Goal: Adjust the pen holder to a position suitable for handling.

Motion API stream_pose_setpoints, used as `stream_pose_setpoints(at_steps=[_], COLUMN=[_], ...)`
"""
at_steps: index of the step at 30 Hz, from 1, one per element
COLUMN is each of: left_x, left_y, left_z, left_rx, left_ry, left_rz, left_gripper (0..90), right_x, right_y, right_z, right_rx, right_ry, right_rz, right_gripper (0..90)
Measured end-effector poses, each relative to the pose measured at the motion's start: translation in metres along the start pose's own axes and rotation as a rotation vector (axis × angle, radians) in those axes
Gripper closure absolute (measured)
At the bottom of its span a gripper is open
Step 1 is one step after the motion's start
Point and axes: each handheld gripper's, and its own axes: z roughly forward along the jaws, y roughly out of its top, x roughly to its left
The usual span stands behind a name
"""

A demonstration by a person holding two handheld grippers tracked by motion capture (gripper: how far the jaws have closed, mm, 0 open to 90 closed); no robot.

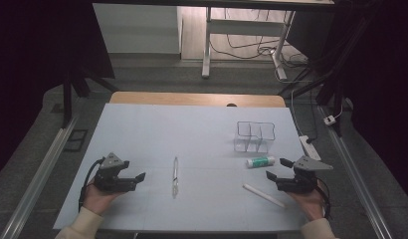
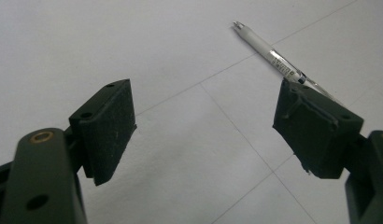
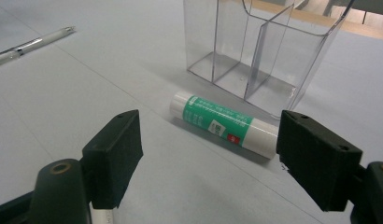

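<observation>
A white and clear pen [image 1: 175, 175] lies lengthwise in the middle of the pale blue table [image 1: 157, 129]. My left gripper [image 1: 134, 178] rests at the front left, open and empty, with the pen [image 2: 273, 58] just beyond its right jaw. A green and white glue stick [image 1: 260, 161] lies in front of a clear plastic organizer [image 1: 255, 136] with several compartments. A white stick [image 1: 264, 195] lies at the front right. My right gripper [image 1: 277, 168] is open and empty, facing the glue stick [image 3: 223, 123] and the organizer [image 3: 259, 51].
A white power strip [image 1: 310, 147] sits at the table's right edge with a cable running off it. Metal rails run along both sides of the table. A desk frame [image 1: 242, 35] and cables stand on the floor beyond.
</observation>
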Motion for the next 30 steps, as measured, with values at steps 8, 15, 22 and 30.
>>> stream_pose_setpoints(at_steps=[8, 15, 22, 30], left_x=[0.0, -0.0003, 0.0006, 0.0008], left_y=[0.0007, 0.0008, 0.0011, 0.0027], left_z=[0.0001, 0.0003, 0.0006, 0.0019], left_rx=[0.006, 0.007, 0.003, 0.0], left_ry=[-0.003, -0.005, -0.009, -0.015], left_rz=[0.004, 0.006, 0.011, 0.02], left_gripper=[21.5, 21.7, 22.1, 22.1], right_x=[0.0005, -0.0002, 0.0003, -0.0017], right_y=[-0.0005, -0.0008, 0.0015, 0.0083], right_z=[0.0009, 0.0023, 0.0035, 0.0066], right_rx=[0.003, 0.017, 0.026, 0.046], right_ry=[0.004, 0.004, 0.002, -0.018], right_rz=[-0.001, 0.012, 0.009, 0.021], right_gripper=[23.0, 24.2, 25.6, 26.1])
